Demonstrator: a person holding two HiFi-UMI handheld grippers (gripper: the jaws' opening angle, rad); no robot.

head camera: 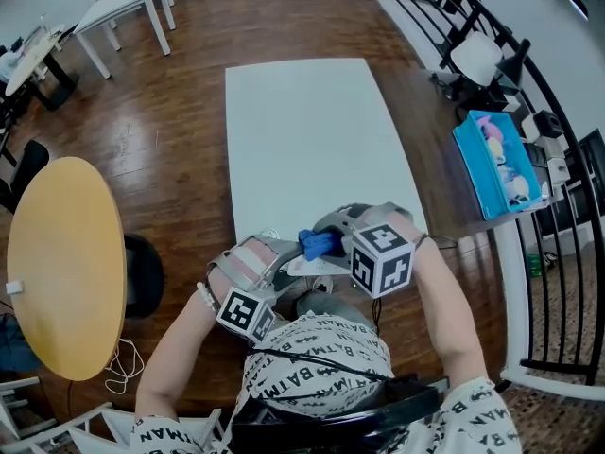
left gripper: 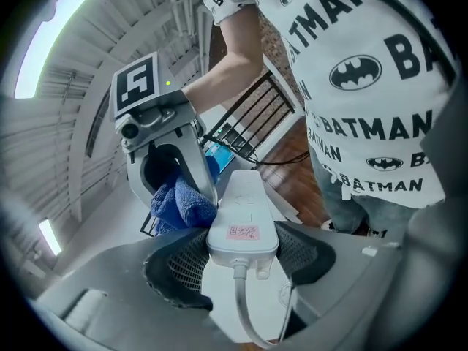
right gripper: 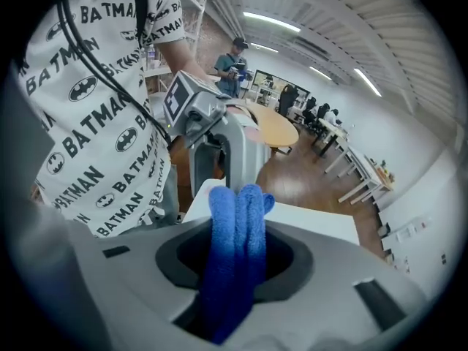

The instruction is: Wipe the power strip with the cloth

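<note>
My left gripper [left gripper: 241, 258] is shut on a white power strip [left gripper: 243, 218], held by its cord end with a pink label facing up. The strip points away toward my right gripper [left gripper: 179, 196]. My right gripper [right gripper: 235, 262] is shut on a folded blue cloth [right gripper: 234, 254], whose top sticks out past the jaws. In the left gripper view the cloth [left gripper: 183, 199] touches the strip's left side. In the head view both grippers meet close to my body, above the near edge of the white table [head camera: 312, 140], with the cloth [head camera: 317, 243] between them.
A round yellow table [head camera: 61, 263] stands to the left. A blue box [head camera: 496, 164] with small items sits on a dark shelf at the right, beside a black railing [head camera: 558, 282]. White desks [head camera: 123, 8] stand at the back left.
</note>
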